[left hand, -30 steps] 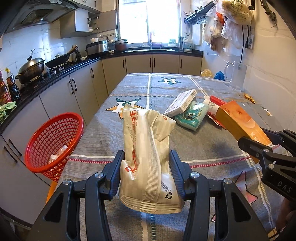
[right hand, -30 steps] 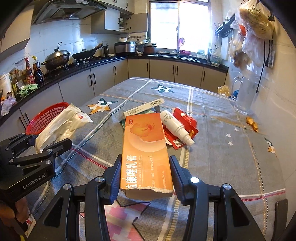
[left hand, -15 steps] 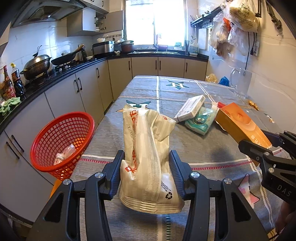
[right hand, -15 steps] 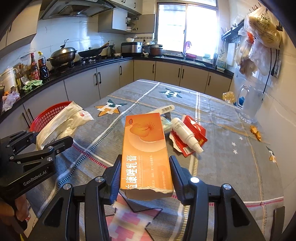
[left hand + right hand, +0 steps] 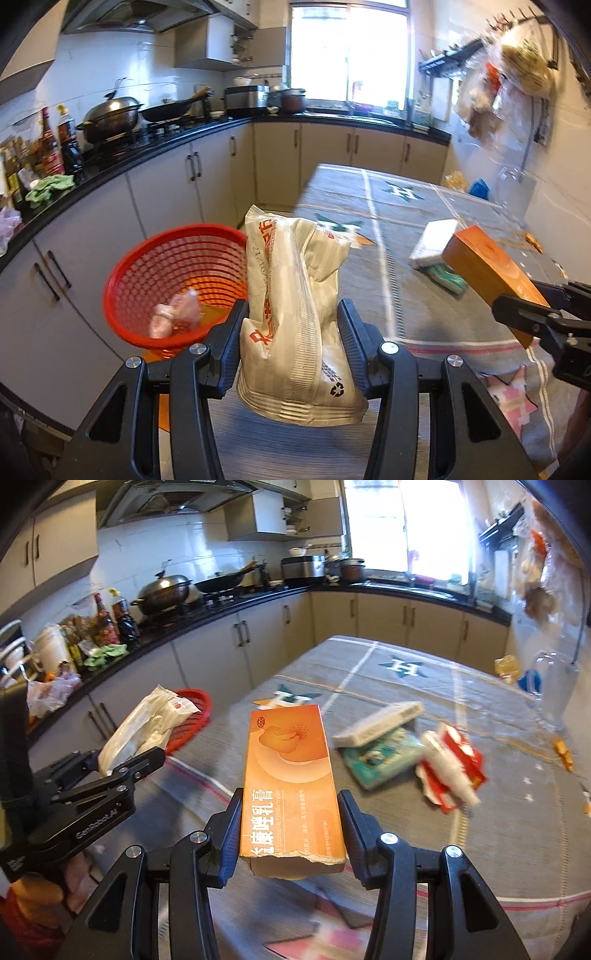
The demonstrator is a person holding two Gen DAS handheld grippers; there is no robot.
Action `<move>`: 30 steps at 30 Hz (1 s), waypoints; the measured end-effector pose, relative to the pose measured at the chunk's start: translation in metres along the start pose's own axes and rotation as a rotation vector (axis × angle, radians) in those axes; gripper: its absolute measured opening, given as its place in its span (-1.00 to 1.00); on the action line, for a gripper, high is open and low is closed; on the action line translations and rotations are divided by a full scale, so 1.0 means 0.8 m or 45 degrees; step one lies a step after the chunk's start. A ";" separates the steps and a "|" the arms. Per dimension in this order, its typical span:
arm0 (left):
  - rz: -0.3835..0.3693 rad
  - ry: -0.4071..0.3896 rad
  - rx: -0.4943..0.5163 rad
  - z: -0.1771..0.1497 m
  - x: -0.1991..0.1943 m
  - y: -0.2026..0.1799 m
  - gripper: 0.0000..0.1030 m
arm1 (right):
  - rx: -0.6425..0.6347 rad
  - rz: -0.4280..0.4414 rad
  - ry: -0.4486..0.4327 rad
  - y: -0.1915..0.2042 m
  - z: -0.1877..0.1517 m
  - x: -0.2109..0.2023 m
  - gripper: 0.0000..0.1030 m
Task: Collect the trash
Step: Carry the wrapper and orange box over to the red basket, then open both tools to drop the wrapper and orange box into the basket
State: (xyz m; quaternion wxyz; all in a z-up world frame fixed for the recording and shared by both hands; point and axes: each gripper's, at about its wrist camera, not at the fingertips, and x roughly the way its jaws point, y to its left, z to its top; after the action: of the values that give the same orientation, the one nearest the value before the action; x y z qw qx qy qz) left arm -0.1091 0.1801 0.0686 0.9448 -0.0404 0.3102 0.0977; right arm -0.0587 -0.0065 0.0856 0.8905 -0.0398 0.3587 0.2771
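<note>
Kitchen table [image 5: 424,295]: left tool [image 5: 291,328] grips bag [image 5: 295,295] near basket [image 5: 155,266].

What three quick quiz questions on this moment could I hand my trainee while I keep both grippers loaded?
1. True or false: the left gripper is shut on the crumpled cream plastic bag with red print.
2. Multiple choice: the right gripper holds A) a white tube, B) the long orange cardboard box, C) a teal packet.
3. Fill in: the round red plastic mesh basket stands beside the table and already holds a pale crumpled ____.

Key: 1 true; 2 B; 3 wrapper.
</note>
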 end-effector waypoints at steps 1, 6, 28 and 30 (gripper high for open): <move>0.011 -0.003 -0.012 0.001 -0.001 0.007 -0.07 | 0.001 0.026 0.005 0.005 0.005 0.003 0.02; 0.072 -0.003 -0.086 0.007 0.001 0.053 -0.07 | 0.003 0.136 0.036 0.026 0.025 0.021 0.02; 0.132 0.159 -0.246 0.021 0.083 0.172 -0.07 | 0.075 0.473 0.264 0.130 0.106 0.176 0.03; 0.137 0.171 -0.247 0.021 0.090 0.176 -0.07 | 0.082 0.482 0.277 0.137 0.112 0.190 0.04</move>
State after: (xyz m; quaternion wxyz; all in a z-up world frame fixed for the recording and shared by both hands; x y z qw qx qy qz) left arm -0.0726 0.3314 0.0372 0.9069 -0.1213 0.3637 0.1747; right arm 0.0288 0.1807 0.0658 0.7795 0.0271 0.4625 0.4216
